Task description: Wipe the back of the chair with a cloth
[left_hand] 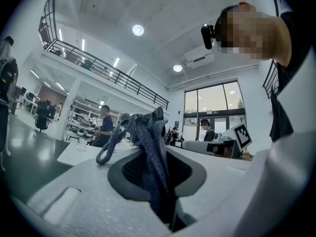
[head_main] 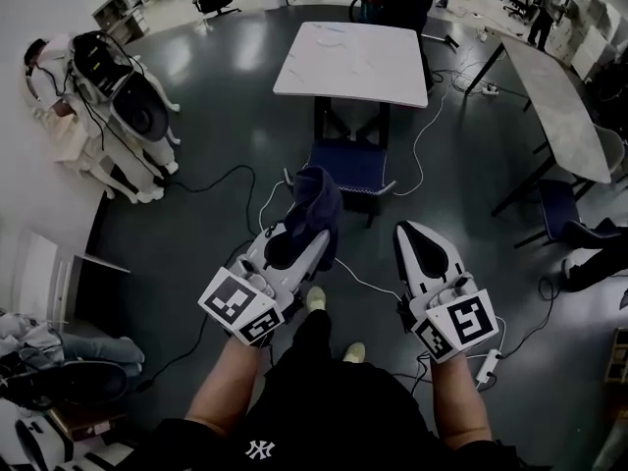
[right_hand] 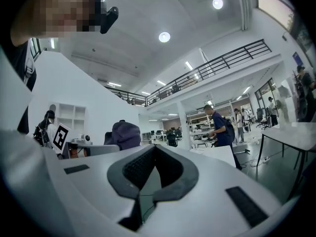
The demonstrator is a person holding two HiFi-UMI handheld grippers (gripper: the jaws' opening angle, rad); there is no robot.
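Cloth (head_main: 316, 204) held; chair (head_main: 351, 165) at table (head_main: 348, 62) (cables (head_main: 424, 130)).

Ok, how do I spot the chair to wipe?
Find the square white table mid-floor. The chair stands at its near edge, blue-seated. The other blue chair sits far right, by the long grey table.

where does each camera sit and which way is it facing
Head view: on the person's head, facing steeply down at the floor, chair and white table; shows forearms, legs, left gripper, right gripper.
Left gripper view: rides the left gripper, facing out across the hall and ceiling; its jaws shut on the cloth, the person's shirt at right.
Right gripper view: rides the right gripper, facing likewise; jaws together, empty, shirt at left.
Shared: the cloth shows in all three.
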